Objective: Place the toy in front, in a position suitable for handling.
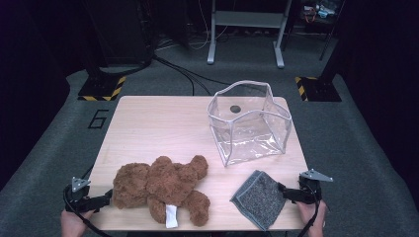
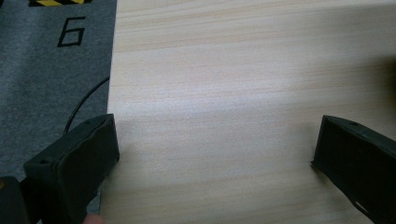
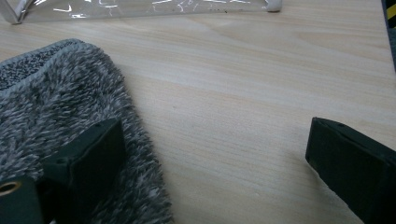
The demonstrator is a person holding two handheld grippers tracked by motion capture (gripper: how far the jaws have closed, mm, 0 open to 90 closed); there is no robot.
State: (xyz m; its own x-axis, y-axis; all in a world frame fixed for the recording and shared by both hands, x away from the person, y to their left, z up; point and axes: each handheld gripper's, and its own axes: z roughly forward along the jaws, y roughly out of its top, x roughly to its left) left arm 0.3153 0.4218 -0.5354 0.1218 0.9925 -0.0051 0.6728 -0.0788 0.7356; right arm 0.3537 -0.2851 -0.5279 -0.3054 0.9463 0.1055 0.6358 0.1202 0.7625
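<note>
A brown teddy bear [image 1: 163, 190] lies on its side at the front left of the wooden table [image 1: 158, 128]. A grey fuzzy cloth [image 1: 259, 198] lies at the front right, also seen as the grey fuzzy cloth [image 3: 60, 116] in the right gripper view. A clear plastic bag [image 1: 249, 121] stands open behind it. My left gripper [image 1: 101, 200] is open beside the bear's head, nothing between its jaws [image 2: 215, 154]. My right gripper [image 1: 286, 192] is open at the cloth's right edge; one jaw rests over the cloth, the other over bare table [image 3: 215, 154].
The table's left edge drops to grey carpet [image 2: 51, 84] marked with a "6" [image 1: 98, 118]. A cable [image 2: 86, 100] runs on the floor there. Bare wood lies across the middle and back left of the table. A metal stand [image 1: 245, 29] stands behind.
</note>
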